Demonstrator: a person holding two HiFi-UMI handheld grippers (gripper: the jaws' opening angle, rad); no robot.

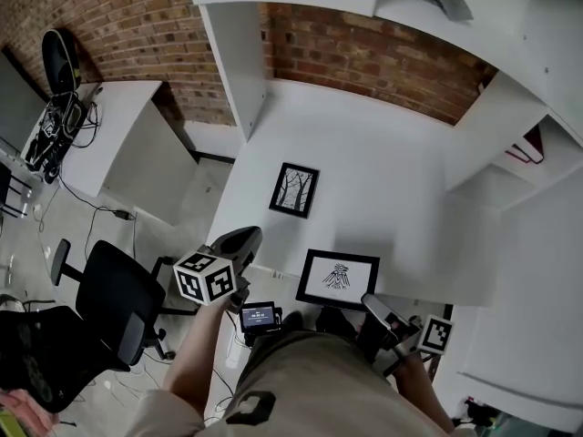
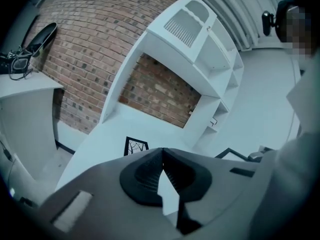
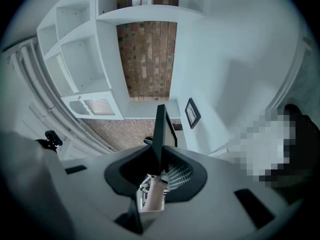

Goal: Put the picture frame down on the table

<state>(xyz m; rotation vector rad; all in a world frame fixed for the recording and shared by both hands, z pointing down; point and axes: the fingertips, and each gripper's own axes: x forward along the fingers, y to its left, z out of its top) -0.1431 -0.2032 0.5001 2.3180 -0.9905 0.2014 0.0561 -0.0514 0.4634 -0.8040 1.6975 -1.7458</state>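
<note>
Black picture frame [image 1: 338, 280] clamped in right tool [image 3: 159, 158], second frame [image 1: 294, 189] on white table [image 1: 392, 171]

Office, swivel chair [image 1: 111, 291], white desks [image 1: 387, 167]

Open worktop [image 1: 401, 180] extends right of and behind the small tree picture [image 1: 294, 189] — the flat obstacle near centre. Limits: shelf upright [image 1: 235, 62] at left, brick wall [image 1: 383, 62] at rear, picture frame [image 1: 338, 280] over the near edge.

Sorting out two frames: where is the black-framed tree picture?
Head view: tree picture flat on the white table, beyond the black frame in the right tool.
</note>
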